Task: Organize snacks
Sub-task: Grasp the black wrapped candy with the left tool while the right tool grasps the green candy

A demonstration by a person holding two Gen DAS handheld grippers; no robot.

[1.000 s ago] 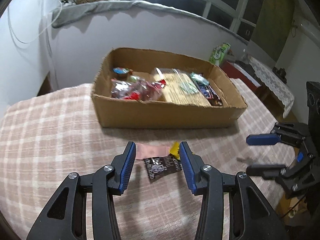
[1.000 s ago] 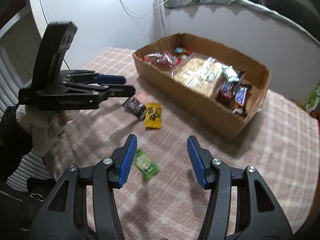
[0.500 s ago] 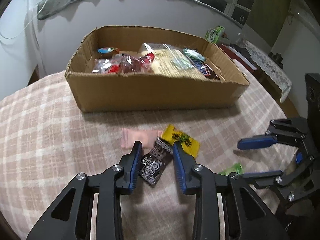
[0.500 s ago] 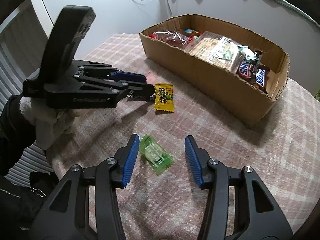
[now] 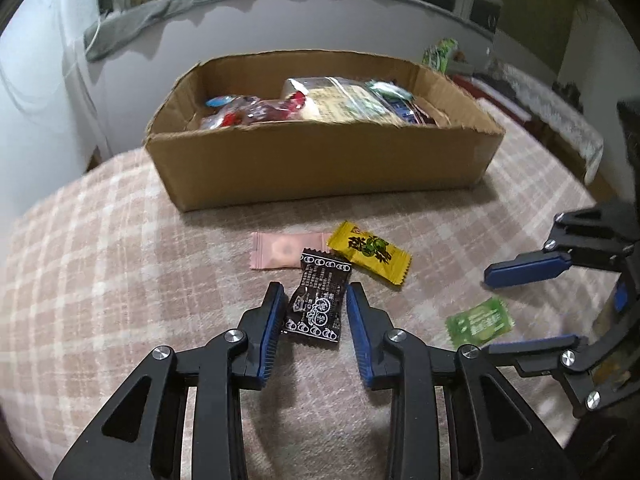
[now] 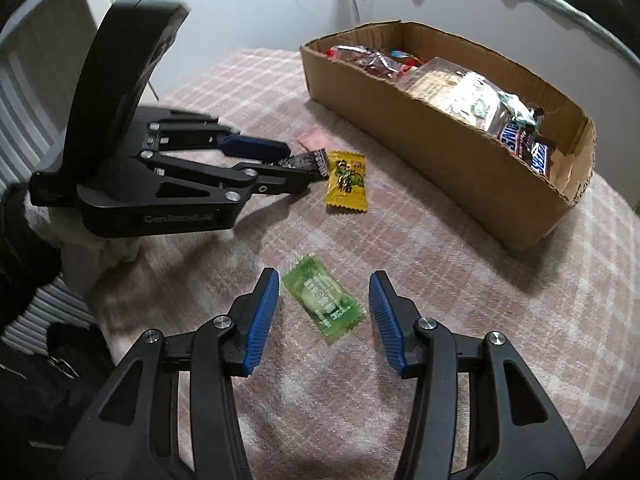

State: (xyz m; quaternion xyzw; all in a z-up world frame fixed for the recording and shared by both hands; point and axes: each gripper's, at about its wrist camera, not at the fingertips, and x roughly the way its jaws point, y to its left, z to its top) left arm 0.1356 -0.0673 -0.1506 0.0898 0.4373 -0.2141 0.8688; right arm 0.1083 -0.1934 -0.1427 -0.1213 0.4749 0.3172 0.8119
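The bench (image 5: 100, 280) is covered with a pink-and-white checked cloth.

Left side: the left gripper (image 5: 316, 320) is positioned low over the bench. Its jaws are partly spread and bracket the black candy wrapper (image 5: 318, 300). The blue pads (image 5: 271, 328) sit just beside the wrapper's edges; firm contact cannot be confirmed. In the right wrist view, the left gripper (image 6: 304, 168) extends in from the left, with the wrapper's end visible at its tips.

Centre:
- The pink wrapper (image 5: 286, 250) lies flat just beyond the black wrapper, with its near edge under the black wrapper's top corner.
- The yellow candy wrapper (image 5: 370, 252) lies tilted just to the right of both, touching or slightly overlapping the pink wrapper.
- The cardboard box (image 5: 320, 168) stands beyond these three items, apart from them. It holds clear-wrapped sweets at the left end, a large clear packet in the middle, and dark chocolate bars (image 6: 524, 146) at the right end.

Right side: the green candy wrapper (image 6: 324, 300) lies flat on the bench, well apart from the other three loose items. The right gripper (image 6: 324, 312) is positioned over it with jaws spread wide; the wrapper lies between them and touches neither pad. In the left wrist view, the right gripper (image 5: 532, 308) enters from the right edge, with the green wrapper between its two blue fingers.
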